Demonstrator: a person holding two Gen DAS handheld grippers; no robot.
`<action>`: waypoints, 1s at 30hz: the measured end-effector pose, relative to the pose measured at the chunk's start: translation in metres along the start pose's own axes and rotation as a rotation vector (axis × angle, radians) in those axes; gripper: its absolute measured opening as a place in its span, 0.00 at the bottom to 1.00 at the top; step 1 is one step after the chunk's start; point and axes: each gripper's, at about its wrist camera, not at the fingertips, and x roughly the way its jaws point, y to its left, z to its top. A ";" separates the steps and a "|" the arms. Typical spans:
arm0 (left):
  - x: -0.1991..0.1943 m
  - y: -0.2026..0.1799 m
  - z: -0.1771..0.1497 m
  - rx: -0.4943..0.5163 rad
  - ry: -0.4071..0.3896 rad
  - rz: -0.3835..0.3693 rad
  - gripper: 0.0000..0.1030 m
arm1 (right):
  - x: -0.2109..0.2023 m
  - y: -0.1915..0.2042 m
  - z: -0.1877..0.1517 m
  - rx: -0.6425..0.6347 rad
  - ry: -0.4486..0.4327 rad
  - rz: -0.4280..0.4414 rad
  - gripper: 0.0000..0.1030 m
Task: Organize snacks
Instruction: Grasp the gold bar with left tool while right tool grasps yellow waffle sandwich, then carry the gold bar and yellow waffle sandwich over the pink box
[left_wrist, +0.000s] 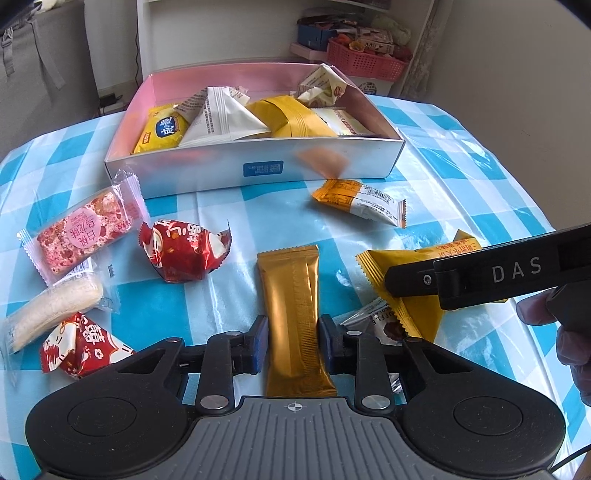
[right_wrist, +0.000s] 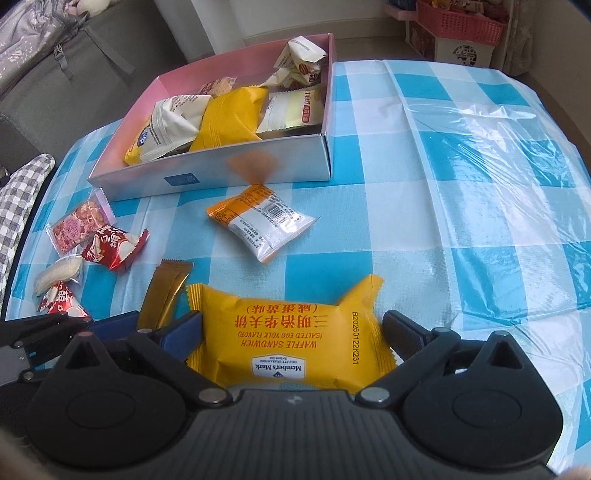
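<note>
My left gripper (left_wrist: 293, 341) pinches the gold stick pack (left_wrist: 293, 314) lying on the bench, while my right gripper (right_wrist: 291, 332) straddles the yellow waffle packet (right_wrist: 291, 343), pads maybe not pressing; slippery foil could slide out short of the box (left_wrist: 255, 170).

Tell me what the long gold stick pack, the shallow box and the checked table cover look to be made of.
Gold stick pack: seemingly metallised foil film, satin sheen, crimped serrated ends. Box: probably coated cardboard, folded straight walls, silvery glossy outside that mirrors a nearby packet, pink inside. Table cover: likely thin plastic sheet, blue and white checks, shiny glare and fine wrinkles.
</note>
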 end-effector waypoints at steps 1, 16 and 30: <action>0.000 0.000 0.000 -0.001 -0.001 0.002 0.26 | 0.001 0.001 0.000 -0.001 -0.002 -0.001 0.98; -0.019 0.006 0.002 -0.037 -0.012 -0.006 0.25 | -0.007 0.012 0.002 -0.028 -0.015 -0.029 0.70; -0.056 0.018 0.008 -0.057 -0.079 -0.013 0.25 | -0.029 0.025 0.015 -0.003 -0.082 0.018 0.70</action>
